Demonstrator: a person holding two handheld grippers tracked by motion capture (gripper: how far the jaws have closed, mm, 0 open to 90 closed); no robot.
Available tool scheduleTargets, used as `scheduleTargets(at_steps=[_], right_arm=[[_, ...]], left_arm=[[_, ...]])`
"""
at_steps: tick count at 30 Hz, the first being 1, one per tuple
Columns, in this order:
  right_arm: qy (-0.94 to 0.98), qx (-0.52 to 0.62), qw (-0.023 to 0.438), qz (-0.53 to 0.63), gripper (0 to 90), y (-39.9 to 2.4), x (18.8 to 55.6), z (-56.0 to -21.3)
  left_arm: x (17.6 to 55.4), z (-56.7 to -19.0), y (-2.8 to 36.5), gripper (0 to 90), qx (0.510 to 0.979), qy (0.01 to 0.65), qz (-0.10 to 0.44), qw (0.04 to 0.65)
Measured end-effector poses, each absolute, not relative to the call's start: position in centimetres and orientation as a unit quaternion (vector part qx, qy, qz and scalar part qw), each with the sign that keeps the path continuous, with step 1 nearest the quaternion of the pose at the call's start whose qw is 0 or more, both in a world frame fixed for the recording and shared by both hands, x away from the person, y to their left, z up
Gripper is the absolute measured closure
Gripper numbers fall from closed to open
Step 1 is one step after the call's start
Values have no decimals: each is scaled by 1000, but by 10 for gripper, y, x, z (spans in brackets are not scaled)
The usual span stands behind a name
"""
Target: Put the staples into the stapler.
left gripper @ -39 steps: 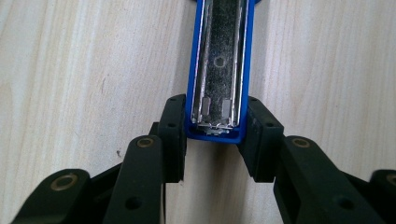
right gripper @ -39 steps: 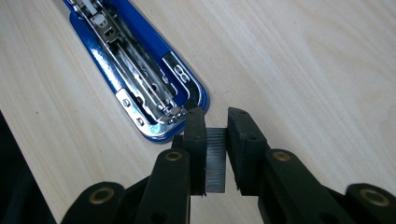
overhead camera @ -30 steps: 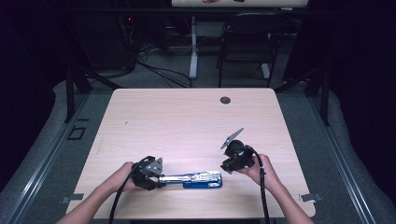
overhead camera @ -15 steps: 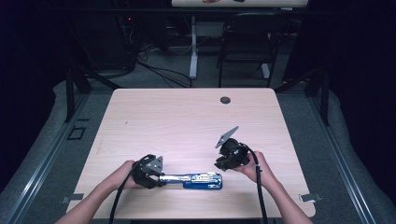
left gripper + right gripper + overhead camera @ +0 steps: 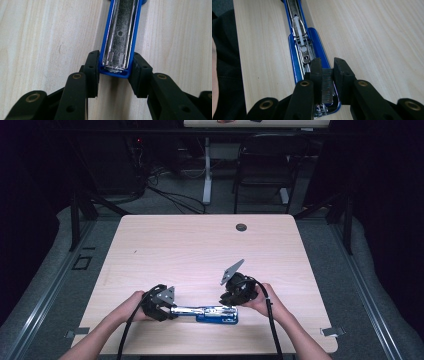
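Two risks: the right hand-held gripper [image 5: 327, 77], pinching a strip of staples [image 5: 327, 86], may drop it beside the channel; the left hand-held gripper [image 5: 113, 75], clamping the opened stapler [image 5: 121, 35], may slip.

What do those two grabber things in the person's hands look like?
Both the left gripper and the right gripper are black, with two chunky jaws dotted with brass-coloured rivets. Each has a grey three-cornered plate on top and trails a black cable. The person's forearms are bare.

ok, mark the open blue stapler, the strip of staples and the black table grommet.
open blue stapler [image 5: 120, 30]: left gripper view, metal magazine channel.
strip of staples [image 5: 327, 85]: right gripper view, strip's top face.
black table grommet [image 5: 241, 227]: high view, its centre.
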State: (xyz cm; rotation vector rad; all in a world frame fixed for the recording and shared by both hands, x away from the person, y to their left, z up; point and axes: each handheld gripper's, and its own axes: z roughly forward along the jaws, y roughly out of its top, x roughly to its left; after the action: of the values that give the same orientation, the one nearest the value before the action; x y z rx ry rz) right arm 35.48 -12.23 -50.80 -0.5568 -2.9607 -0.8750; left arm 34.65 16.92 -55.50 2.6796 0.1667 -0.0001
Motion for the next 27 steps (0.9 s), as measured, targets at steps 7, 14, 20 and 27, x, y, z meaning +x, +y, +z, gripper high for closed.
scheduleTargets(at_steps=[7, 14, 20, 27], right_arm=[[-949, -150, 10, -276, 783, -119, 350, -513], [-952, -142, 6, -271, 783, -119, 348, -515], [-956, -128, -1, -264, 783, -119, 347, -516], [-954, -120, 1, -276, 783, -117, 344, -514]], left_arm=[[347, -555, 169, 640, 972, 61, 0, 226], [346, -555, 169, 640, 972, 61, 1, 225], [347, -555, 169, 640, 972, 61, 0, 227], [347, -555, 169, 640, 972, 61, 0, 226]])
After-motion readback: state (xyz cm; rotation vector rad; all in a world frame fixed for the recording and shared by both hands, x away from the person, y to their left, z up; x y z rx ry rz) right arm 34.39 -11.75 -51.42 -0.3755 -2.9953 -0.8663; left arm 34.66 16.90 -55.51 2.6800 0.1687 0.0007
